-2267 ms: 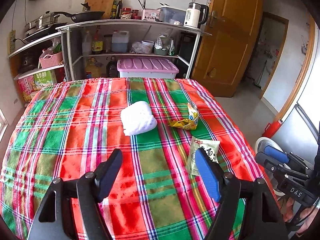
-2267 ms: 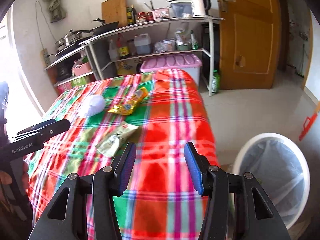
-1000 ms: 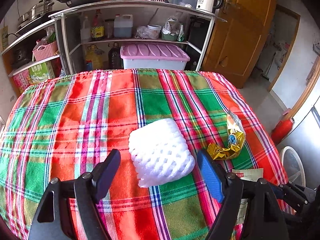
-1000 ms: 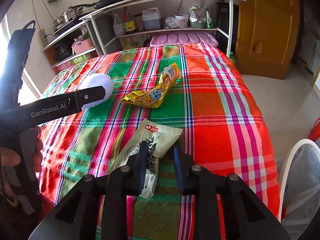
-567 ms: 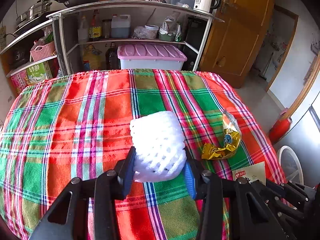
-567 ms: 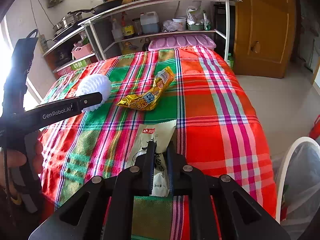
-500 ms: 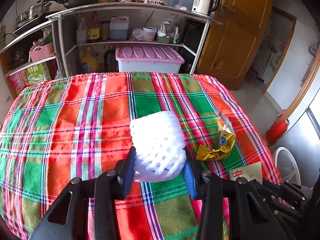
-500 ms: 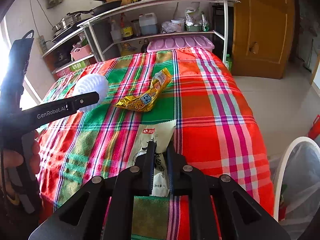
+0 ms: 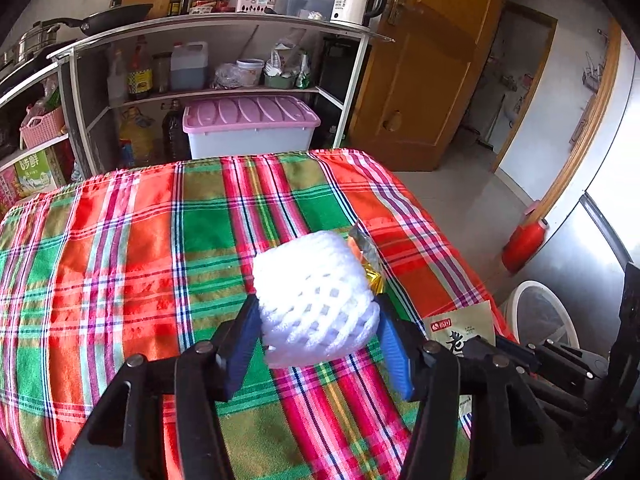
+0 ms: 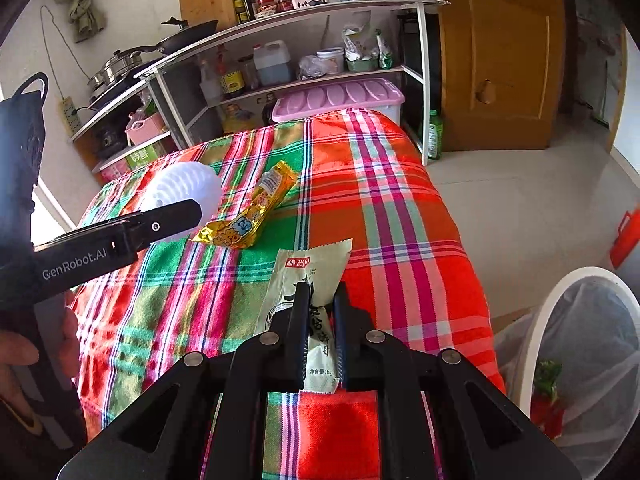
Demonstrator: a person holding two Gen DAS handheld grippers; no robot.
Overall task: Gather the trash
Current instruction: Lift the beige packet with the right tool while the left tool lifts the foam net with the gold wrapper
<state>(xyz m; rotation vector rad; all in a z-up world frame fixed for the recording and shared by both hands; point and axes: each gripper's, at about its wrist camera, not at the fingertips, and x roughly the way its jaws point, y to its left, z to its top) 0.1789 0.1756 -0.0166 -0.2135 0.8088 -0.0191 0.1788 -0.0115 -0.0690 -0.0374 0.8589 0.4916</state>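
Note:
My left gripper is shut on a white foam fruit net and holds it above the plaid tablecloth. The net also shows in the right wrist view, behind the left gripper's black body. My right gripper is shut on a pale green snack packet, lifted off the cloth; the packet also shows in the left wrist view. A yellow snack wrapper lies on the cloth, mostly hidden behind the net in the left wrist view.
A white-rimmed trash bin with a clear liner stands on the floor right of the table, with some trash inside. A metal shelf with bottles and a pink-lidded box stand behind the table. A wooden door is at the right.
Both grippers closed, the left on the foam net and the right on the green packet. Both items are now lifted and carried toward the right side of the table.

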